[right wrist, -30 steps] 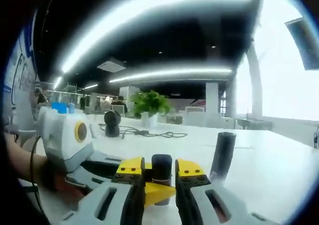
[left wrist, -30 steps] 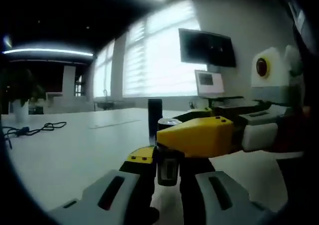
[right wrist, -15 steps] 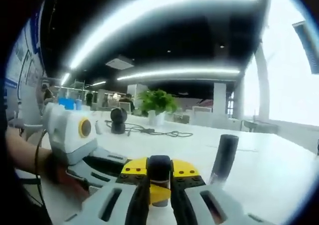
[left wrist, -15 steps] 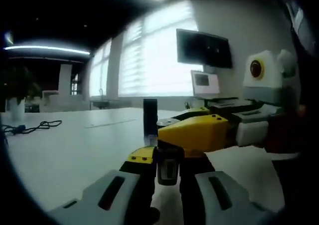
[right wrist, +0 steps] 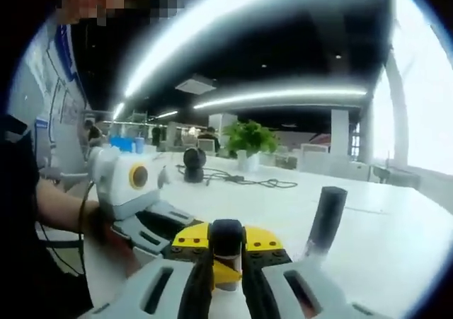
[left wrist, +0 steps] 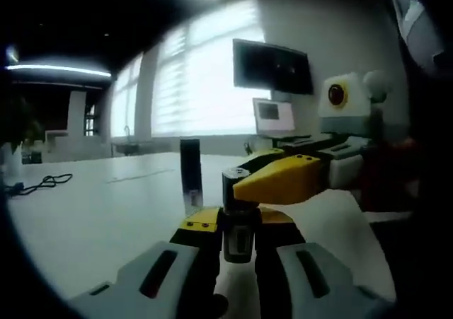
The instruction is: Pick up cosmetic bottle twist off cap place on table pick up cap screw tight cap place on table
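Observation:
My left gripper (left wrist: pixel 238 228) is shut on a small dark cosmetic bottle (left wrist: pixel 238 240), held upright just above the white table (left wrist: pixel 106 220). The right gripper (left wrist: pixel 239 183) comes in from the right with its yellow jaws closed on the bottle's cap (left wrist: pixel 236 177). In the right gripper view, my right gripper (right wrist: pixel 226 247) is shut on the dark cap (right wrist: pixel 226 235). The left gripper (right wrist: pixel 159 227) lies just behind and below it, with a hand around its white body. The bottle's body is hidden there.
A tall dark cylinder (left wrist: pixel 190 172) (right wrist: pixel 327 216) stands on the table just beyond the grippers. Farther off are a black round device (right wrist: pixel 193 165), a cable (right wrist: pixel 262 183), a potted plant (right wrist: pixel 251 141) and a monitor (left wrist: pixel 273 66) on the wall.
The right jaws have closed tighter onto the cap. Both cameras have swung, so the background has shifted; the bottle has stayed between the left jaws.

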### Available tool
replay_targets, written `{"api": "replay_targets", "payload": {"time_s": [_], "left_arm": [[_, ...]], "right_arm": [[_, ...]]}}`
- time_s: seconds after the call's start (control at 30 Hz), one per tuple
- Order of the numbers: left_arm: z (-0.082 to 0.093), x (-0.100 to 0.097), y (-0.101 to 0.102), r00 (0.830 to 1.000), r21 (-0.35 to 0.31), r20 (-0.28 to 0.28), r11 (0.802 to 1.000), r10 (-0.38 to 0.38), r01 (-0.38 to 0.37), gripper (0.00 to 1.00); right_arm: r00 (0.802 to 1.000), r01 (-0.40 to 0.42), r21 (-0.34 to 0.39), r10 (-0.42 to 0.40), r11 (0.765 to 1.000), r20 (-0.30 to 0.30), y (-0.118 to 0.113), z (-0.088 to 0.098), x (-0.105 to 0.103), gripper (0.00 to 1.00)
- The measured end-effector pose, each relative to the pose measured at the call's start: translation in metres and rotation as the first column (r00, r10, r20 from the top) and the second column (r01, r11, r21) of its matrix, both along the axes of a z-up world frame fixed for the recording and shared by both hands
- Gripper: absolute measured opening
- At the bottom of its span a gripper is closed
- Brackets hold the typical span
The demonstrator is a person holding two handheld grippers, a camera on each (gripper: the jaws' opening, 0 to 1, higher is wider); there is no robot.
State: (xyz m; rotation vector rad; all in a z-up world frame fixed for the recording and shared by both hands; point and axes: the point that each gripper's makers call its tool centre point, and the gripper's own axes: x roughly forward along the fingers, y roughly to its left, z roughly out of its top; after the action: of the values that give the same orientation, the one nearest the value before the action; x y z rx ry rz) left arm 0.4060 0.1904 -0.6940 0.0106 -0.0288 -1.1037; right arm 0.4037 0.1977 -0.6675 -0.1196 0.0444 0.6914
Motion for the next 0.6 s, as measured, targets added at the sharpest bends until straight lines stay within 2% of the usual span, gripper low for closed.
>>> {"api": "replay_targets", "payload": {"time_s": [0.23, 0.4, 0.5, 0.6], "left_arm": [[0.000, -0.014, -0.006, 0.997, -0.005, -0.007, 0.997, -0.071, 0.071, 0.07], [0.000, -0.025, -0.011, 0.992, -0.006, -0.016, 0.992, -0.125, 0.125, 0.07], [-0.001, -0.027, -0.011, 0.990, -0.003, -0.023, 0.991, -0.137, 0.137, 0.07], [-0.002, -0.027, -0.012, 0.990, 0.002, -0.027, 0.990, -0.140, 0.140, 0.07]], "right_arm": [[0.989, -0.145, 0.004, 0.145, 0.989, -0.015, -0.001, 0.002, -0.014, 0.08], [0.967, -0.255, -0.019, 0.254, 0.967, -0.014, 0.000, 0.002, -0.025, 0.08], [0.960, -0.278, -0.026, 0.278, 0.960, -0.028, 0.000, 0.001, -0.025, 0.08], [0.946, -0.324, -0.016, 0.323, 0.946, -0.039, 0.001, 0.000, -0.026, 0.08]]}}
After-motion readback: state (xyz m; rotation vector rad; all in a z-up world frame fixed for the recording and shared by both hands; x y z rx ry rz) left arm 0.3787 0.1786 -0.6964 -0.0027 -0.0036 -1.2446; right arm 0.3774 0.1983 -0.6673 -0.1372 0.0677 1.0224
